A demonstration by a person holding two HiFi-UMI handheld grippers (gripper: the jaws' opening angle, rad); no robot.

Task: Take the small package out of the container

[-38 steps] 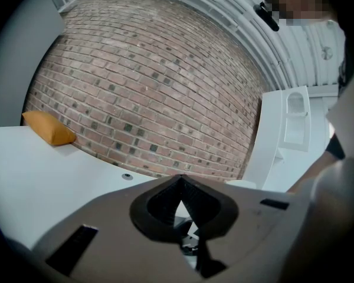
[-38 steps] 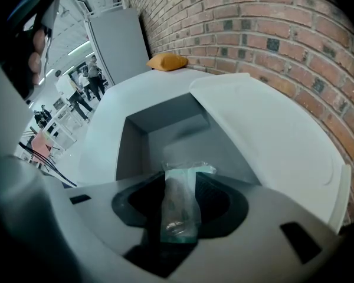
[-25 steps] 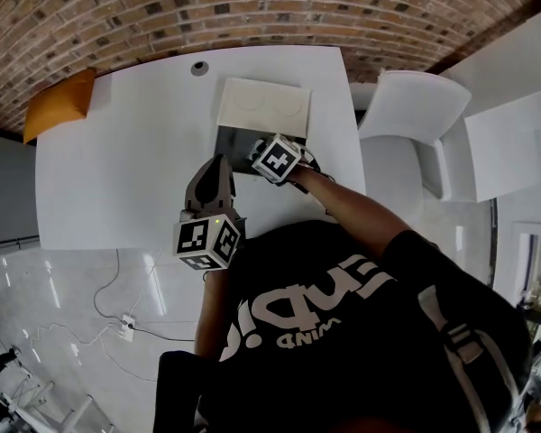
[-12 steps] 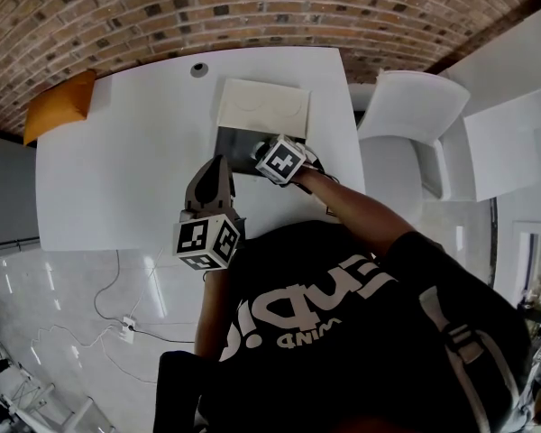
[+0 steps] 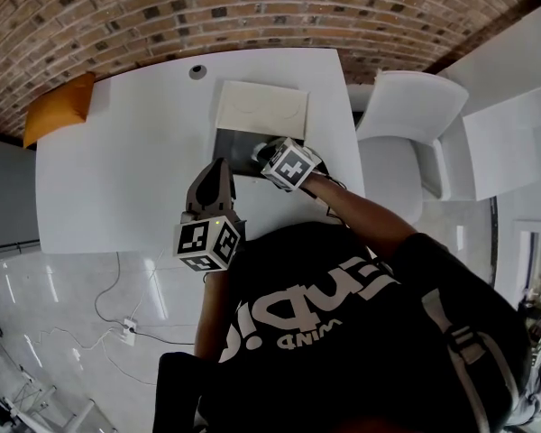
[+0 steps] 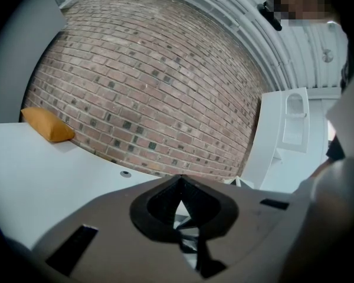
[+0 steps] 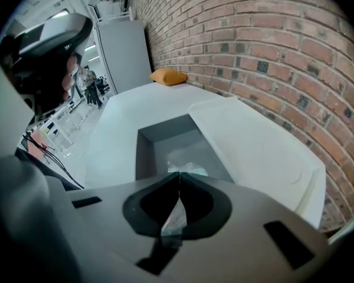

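White table, right claw pinching small package

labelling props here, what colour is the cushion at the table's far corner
The cushion is orange; the head view shows it best.

Over the last second I have watched the right gripper closing its jaws, and they now meet on the small package, a clear crinkled bag pinched at its near edge. In the head view the gripper has slid off the container toward the person and turned a little. It sits slightly larger in the picture, so it has risen, and more of the container's dark inside is uncovered.
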